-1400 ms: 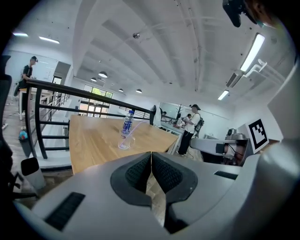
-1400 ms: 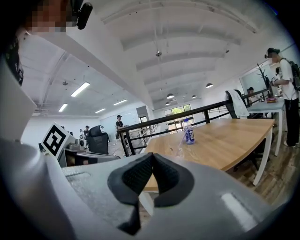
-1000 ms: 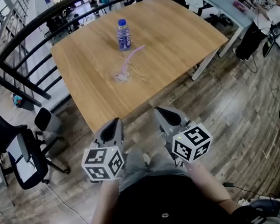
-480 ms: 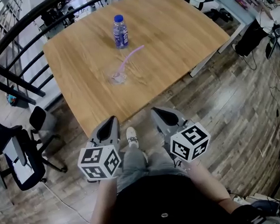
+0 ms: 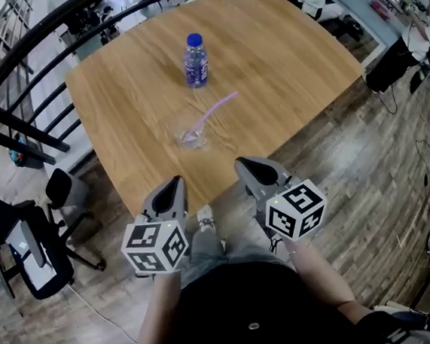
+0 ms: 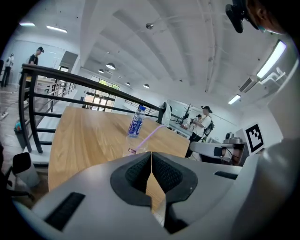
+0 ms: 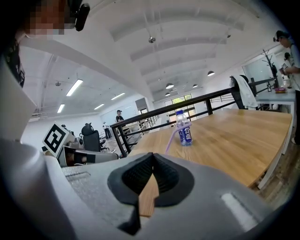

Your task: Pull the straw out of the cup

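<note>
We hold both grippers just short of the near edge of the tabletop (image 5: 287,55), above the wooden floor (image 5: 366,168). The left gripper (image 5: 175,182) has its jaws pressed together with nothing between them. The right gripper (image 5: 244,163) also has its jaws closed and empty. The clear cup (image 5: 191,138) stands on the tabletop ahead of us, roughly in line with the gap between the two grippers and apart from both. The purple straw (image 5: 214,112) sits in the cup and leans up and away to the right, past the rim. Beyond the cup, a blue-capped bottle (image 5: 195,59) stands upright on the tabletop. Neither pair of jaws touches the cup or the straw.
</note>
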A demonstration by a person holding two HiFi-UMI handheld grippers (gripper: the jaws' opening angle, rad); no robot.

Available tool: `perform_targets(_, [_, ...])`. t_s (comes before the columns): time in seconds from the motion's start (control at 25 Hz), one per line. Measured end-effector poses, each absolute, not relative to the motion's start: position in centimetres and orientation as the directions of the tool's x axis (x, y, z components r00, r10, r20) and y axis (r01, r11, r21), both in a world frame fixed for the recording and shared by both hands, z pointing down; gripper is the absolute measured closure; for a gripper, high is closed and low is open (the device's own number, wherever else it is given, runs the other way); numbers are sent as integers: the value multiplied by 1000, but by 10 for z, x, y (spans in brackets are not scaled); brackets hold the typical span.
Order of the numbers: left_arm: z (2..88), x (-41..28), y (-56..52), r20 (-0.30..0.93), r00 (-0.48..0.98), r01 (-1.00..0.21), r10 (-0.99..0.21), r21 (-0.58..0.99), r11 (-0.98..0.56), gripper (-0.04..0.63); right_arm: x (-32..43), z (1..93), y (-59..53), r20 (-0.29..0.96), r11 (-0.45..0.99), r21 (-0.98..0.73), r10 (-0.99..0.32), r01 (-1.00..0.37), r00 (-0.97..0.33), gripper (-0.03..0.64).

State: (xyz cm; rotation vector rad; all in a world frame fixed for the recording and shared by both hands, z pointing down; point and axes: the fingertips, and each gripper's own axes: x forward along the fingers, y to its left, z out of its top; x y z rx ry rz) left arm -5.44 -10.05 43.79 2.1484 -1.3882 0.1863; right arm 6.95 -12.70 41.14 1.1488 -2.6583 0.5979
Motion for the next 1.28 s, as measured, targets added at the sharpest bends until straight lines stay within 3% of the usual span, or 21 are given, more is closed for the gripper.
perform_targets(0.52, [440, -89, -188, 405, 484, -855, -776, 407, -321, 576, 37, 418, -209, 348, 589, -273, -676, -760, -649, 618])
perform_targets(1.28, [466, -98, -207, 453, 468, -860, -759, 430, -274, 575, 40, 443, -234, 411, 564, -290, -656, -773, -633, 617])
